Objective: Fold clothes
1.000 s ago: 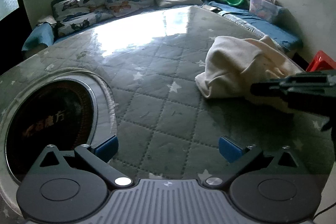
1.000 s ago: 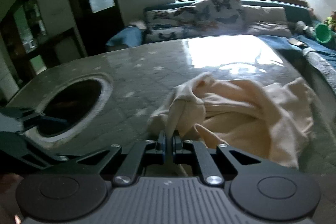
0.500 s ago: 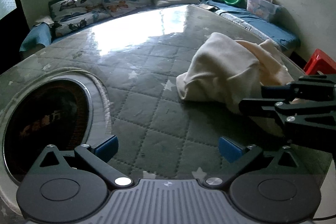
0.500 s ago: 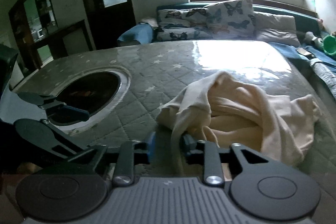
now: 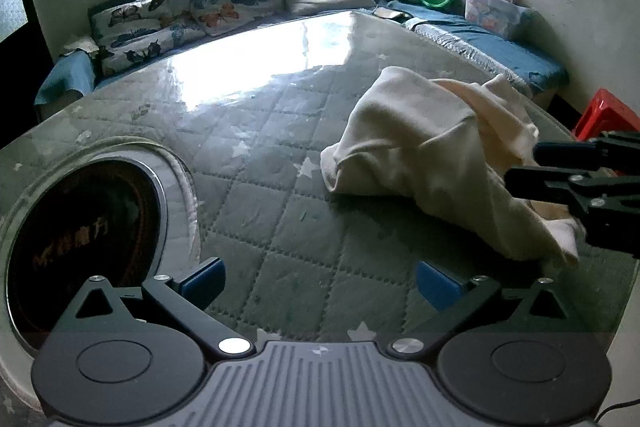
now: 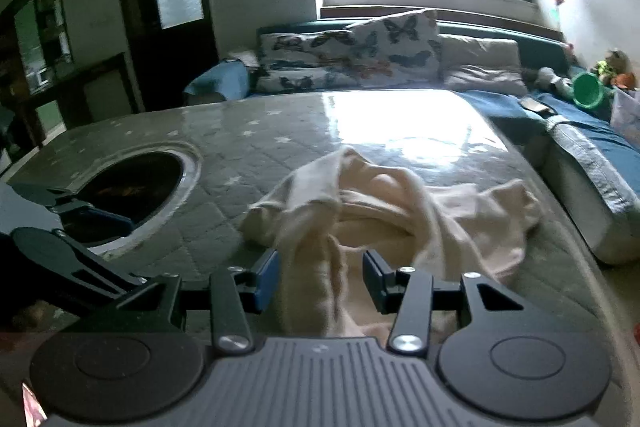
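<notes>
at the far left a round dark opening (image 5: 84, 239) is sunk into the quilted, star-printed worktop (image 5: 256, 211). the left gripper (image 5: 318, 281) hovers just right of it over bare quilting, its jaws spread wide with nothing between them, well apart from the cloth.

further right lies the task's thing, a cream garment (image 5: 432, 151), in a loose rumpled heap on the right half of the worktop, near the right edge and closer to the near side than to the window. it looks like a soft knit top, though which part is sleeve and which is hem cannot be told. one long fold runs down to a pale tip (image 5: 564, 235) at the right gripper, so the heap's long axis runs roughly from the far middle of the worktop toward the near right corner.

the right gripper (image 6: 320, 281) sits over that near end. its jaws are released, parted on either side of a strand of cloth that passes between them without being pinched.

as for progress, nothing is folded: no flat panel, no straight crease, no squared edge. spreading the garment flat and every fold are left to do.
</notes>
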### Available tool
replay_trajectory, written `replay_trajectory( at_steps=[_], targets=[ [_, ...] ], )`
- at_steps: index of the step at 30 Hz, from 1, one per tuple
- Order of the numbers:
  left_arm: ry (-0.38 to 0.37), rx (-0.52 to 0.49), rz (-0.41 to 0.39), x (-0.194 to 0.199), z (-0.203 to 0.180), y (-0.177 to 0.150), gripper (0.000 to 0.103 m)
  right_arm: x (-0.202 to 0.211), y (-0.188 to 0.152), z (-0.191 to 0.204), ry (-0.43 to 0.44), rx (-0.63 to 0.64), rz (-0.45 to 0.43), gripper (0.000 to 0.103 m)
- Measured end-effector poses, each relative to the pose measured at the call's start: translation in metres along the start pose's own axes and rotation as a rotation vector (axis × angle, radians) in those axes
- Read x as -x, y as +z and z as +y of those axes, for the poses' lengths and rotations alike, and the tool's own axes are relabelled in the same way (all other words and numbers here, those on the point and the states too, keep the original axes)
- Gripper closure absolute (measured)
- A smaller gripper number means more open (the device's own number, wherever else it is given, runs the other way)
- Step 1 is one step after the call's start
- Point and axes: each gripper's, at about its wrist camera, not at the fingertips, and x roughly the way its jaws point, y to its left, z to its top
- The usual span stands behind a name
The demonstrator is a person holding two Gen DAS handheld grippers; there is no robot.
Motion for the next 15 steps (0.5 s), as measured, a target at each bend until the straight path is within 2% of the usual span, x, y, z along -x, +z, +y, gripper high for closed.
replay_trajectory(
  at_steps=[3, 7, 11, 13, 15],
  targets=[
    [-0.002, -0.004, -0.002, 0.001, -0.002, 0.001, 0.000, 0.005, -0.004, -0.006, -0.030, -0.010, 0.012, 0.050],
    [-0.009, -0.011, -0.003, 0.002, -0.006, -0.001, 0.000, 0.012, -0.012, -0.009, -0.053, -0.019, 0.018, 0.047],
    [-0.012, -0.017, -0.002, 0.005, -0.010, -0.004, 0.000, 0.014, -0.017, -0.008, -0.064, -0.031, 0.017, 0.040],
    [-0.011, -0.020, -0.003, 0.006, -0.012, -0.004, 0.000, 0.016, -0.020, -0.008, -0.064, -0.040, 0.016, 0.040],
    [-0.011, -0.023, -0.006, 0.008, -0.013, -0.005, 0.000, 0.018, -0.022, -0.008, -0.065, -0.046, 0.015, 0.035]
  ],
)
